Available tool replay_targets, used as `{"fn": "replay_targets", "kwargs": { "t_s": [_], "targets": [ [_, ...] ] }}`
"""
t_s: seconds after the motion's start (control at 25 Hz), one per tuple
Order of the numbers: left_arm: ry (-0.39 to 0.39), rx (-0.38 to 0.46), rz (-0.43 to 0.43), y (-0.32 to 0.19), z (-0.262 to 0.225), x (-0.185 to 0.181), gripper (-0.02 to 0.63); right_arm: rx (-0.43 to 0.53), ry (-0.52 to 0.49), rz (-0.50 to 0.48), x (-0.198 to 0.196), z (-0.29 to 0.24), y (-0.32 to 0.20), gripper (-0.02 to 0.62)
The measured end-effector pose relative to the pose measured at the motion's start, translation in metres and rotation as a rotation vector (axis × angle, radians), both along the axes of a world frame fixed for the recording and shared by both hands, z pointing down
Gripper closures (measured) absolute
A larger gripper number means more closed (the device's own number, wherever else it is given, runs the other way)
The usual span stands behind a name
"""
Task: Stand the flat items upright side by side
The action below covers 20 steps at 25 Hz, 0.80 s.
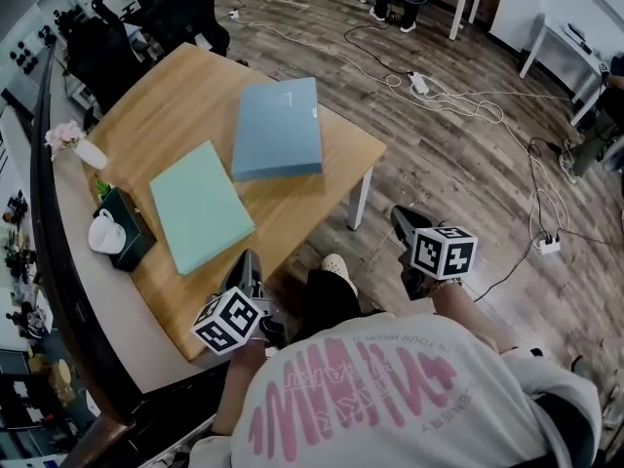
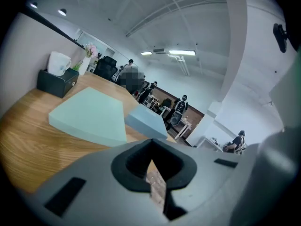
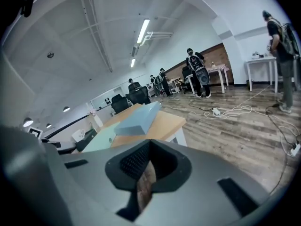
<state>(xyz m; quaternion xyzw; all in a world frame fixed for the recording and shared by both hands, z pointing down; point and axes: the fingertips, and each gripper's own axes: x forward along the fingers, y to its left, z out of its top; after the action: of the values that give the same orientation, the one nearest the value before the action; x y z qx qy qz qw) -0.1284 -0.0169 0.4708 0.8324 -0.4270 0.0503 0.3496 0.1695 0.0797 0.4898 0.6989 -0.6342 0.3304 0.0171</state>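
On the wooden table, in the head view, a mint-green flat item and a blue flat item are seen lying flat, just beside each other; whether their near corners touch cannot be told. A dark tissue box is set at the table's left edge beside the green item. The left gripper is held over the table's near edge, and the right gripper is held off the table, above the floor.

From the left gripper view, the left gripper is shown with its jaws brought together and nothing between them. The green item lies ahead on the table, with the blue item behind it and the tissue box at the far left.

From the right gripper view, the right gripper is likewise shown closed and empty. The blue item is seen flat on the table ahead, with the green item to its left.
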Motion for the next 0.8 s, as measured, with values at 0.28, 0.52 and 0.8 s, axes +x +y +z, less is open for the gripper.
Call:
{"fn": "replay_targets", "kwargs": {
  "t_s": [0.28,0.52,0.8],
  "targets": [
    [0.0,0.023,0.038,-0.071,-0.004,0.044,0.603,-0.026,-0.066,0.025,0.027,0.016,-0.067,0.597],
    [0.0,0.06,0.038,-0.152,-0.021,0.084,0.603,-0.03,-0.068,-0.007,0.052,0.011,-0.138,0.595],
    [0.016,0.15,-0.036,-0.251,-0.04,0.097,0.601,-0.058,-0.1,-0.026,0.074,0.012,-0.22,0.595]
  ]
}}
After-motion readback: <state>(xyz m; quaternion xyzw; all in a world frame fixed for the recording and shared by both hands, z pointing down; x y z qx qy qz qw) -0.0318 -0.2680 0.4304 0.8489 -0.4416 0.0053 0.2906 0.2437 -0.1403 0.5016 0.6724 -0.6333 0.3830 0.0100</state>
